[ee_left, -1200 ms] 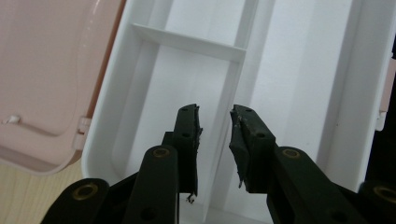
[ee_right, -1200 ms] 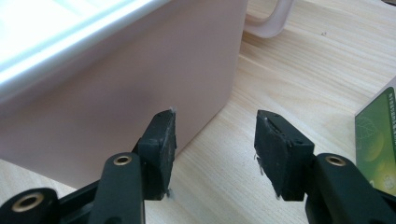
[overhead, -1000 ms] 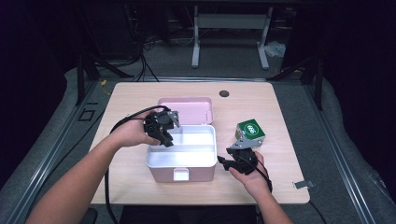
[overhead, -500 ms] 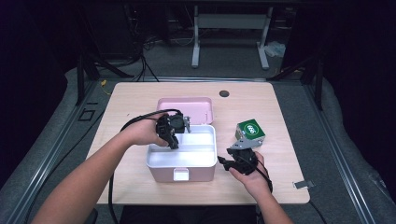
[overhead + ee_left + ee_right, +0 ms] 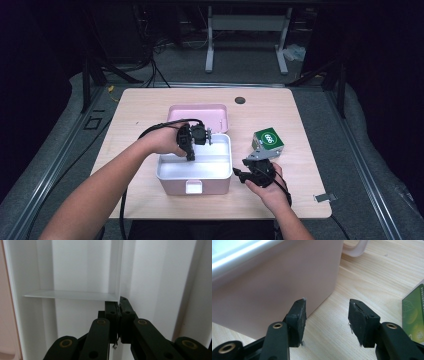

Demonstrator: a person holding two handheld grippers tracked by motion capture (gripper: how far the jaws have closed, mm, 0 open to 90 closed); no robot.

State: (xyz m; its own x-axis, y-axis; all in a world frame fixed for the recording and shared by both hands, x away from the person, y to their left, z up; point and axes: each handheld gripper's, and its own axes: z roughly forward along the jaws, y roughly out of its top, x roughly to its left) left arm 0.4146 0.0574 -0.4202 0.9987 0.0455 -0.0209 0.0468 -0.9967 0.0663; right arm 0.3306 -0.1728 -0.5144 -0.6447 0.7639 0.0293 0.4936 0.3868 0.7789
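A pink box (image 5: 172, 186) stands open on the table with a white inner tray (image 5: 215, 162) in it. My left gripper (image 5: 190, 155) reaches down into that tray. In the left gripper view its jaws (image 5: 119, 305) have just been closing and now pinch the lower edge of a thin white divider (image 5: 120, 270) of the tray (image 5: 75, 270). My right gripper (image 5: 241, 173) rests low at the box's right side, open with nothing between its pads (image 5: 327, 312), the pink wall (image 5: 274, 277) just to their left. A green carton (image 5: 268, 140) stands beyond the right hand.
The pink lid (image 5: 200, 112) lies flat behind the box. A small dark round disc (image 5: 240, 100) sits near the table's far edge. A metal clip (image 5: 322, 198) lies at the front right. The green carton (image 5: 413, 312) shows at the right edge of the right gripper view.
My left hand has moved to the right and a little lower, from the box's left rim to over the white tray. The right hand has kept still.
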